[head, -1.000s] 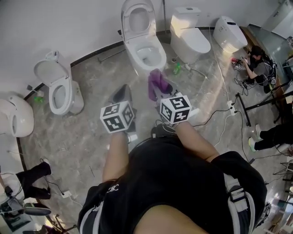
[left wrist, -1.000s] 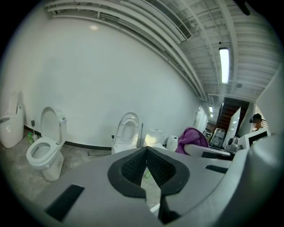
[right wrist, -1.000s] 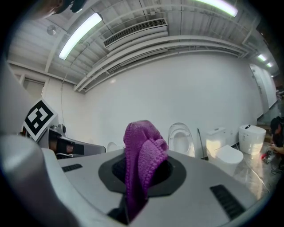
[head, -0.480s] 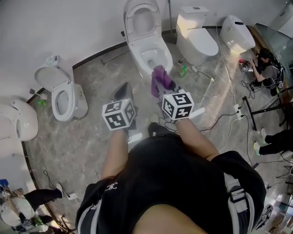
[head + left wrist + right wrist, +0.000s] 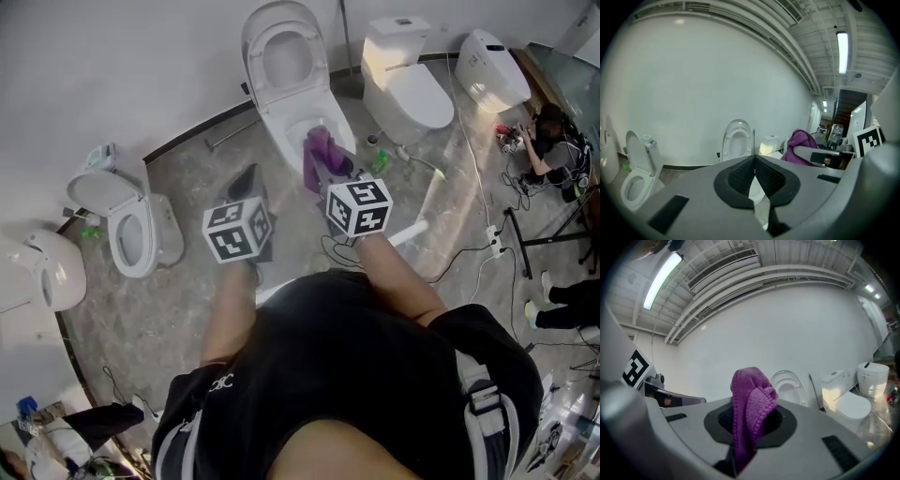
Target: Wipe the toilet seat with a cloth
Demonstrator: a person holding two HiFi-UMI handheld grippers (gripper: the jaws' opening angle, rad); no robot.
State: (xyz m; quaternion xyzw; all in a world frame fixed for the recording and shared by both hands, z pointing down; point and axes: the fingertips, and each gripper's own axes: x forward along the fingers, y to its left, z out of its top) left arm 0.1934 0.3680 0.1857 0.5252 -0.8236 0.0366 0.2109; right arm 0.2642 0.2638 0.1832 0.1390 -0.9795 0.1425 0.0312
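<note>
A white toilet [image 5: 281,89] with its lid raised stands by the far wall, and it also shows ahead as the toilet [image 5: 737,143] and the toilet [image 5: 790,386] in the two gripper views. My right gripper [image 5: 325,171] is shut on a purple cloth [image 5: 319,150], which hangs over the front of the bowl rim in the head view. The cloth [image 5: 750,401] bulges up out of the right gripper [image 5: 749,427]. My left gripper [image 5: 246,185] is shut and empty, held to the left of the bowl. Its pads meet in the left gripper [image 5: 754,172], with the cloth [image 5: 799,140] off to its right.
Several other toilets line the curved wall: one at the left [image 5: 131,225], another at the far left [image 5: 47,267], and two at the right [image 5: 408,84] [image 5: 492,66]. A green bottle [image 5: 380,161] and cables [image 5: 469,234] lie on the floor. A person [image 5: 553,131] crouches at the right.
Both grippers have moved forward toward the open toilet. The cloth, which was over the floor short of the bowl, now hangs at the bowl's front rim. Both jaws stayed shut.
</note>
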